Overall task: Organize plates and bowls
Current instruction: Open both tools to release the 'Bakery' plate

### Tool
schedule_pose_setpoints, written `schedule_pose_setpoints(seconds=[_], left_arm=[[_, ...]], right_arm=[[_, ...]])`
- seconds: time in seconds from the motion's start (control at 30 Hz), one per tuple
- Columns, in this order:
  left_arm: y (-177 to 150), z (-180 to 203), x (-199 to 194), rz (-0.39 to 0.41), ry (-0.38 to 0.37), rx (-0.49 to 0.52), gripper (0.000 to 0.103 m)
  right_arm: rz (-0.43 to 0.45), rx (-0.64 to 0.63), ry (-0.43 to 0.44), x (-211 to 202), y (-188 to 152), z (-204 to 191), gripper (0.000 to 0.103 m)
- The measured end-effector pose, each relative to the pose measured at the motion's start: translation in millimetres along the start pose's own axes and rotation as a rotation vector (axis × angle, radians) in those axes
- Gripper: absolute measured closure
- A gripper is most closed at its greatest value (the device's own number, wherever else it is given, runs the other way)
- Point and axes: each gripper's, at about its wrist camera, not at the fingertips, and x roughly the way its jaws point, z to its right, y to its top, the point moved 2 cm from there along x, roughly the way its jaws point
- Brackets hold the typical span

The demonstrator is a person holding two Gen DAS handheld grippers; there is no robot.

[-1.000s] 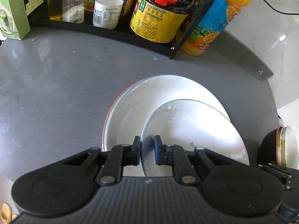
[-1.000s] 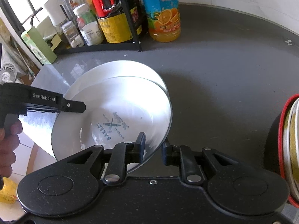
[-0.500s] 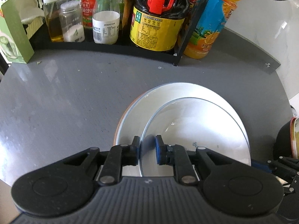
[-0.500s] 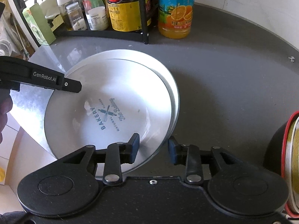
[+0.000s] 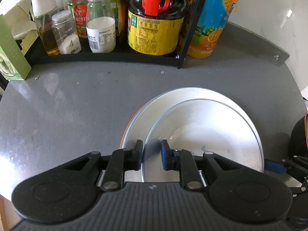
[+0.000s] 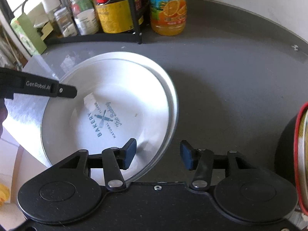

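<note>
Glossy white round ceramic plate with blue BAKERY print (image 6: pixel 107 119) is nested on a larger white round plate (image 6: pixel 169 88), both on the matte grey speckled counter (image 6: pixel 231 73). Its near-left rim is straddled by the left hand-held gripper (image 5: pixel 152 156), jaws narrowly apart, grip not confirmed. Right hand-held gripper (image 6: pixel 157 155) is spread wide, rim edge between pads, untouched.

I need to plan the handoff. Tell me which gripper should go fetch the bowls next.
Right. The right gripper is open and free, with the bowls just beside it. The left gripper has its fingers closed on the bakery plate rim.
</note>
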Motion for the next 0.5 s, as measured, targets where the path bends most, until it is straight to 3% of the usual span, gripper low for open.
schedule_pose_setpoints(seconds=[0.13,0.3,0.37,0.5], left_arm=[[1.8,-1.3,-3.9,-0.016,-0.003,-0.001,0.080],[7.5,3.6,-17.4,0.021,-0.025,0.024,0.047],[10.8,8.1,-22.7,0.038,-0.019,0.044,0.038],[19.0,16.6,-33.7,0.063,-0.043,0.060,0.034]], right_arm=[[0.031,0.058,0.020,-9.9,0.6,7.5,0.053],[0.080,0.128,0.013,-28.5,3.0,17.0,0.049],[0.104,0.156,0.011,-38.5,4.8,20.8,0.045],[0.162,0.198,0.015,-64.5,8.3,33.1,0.032]])
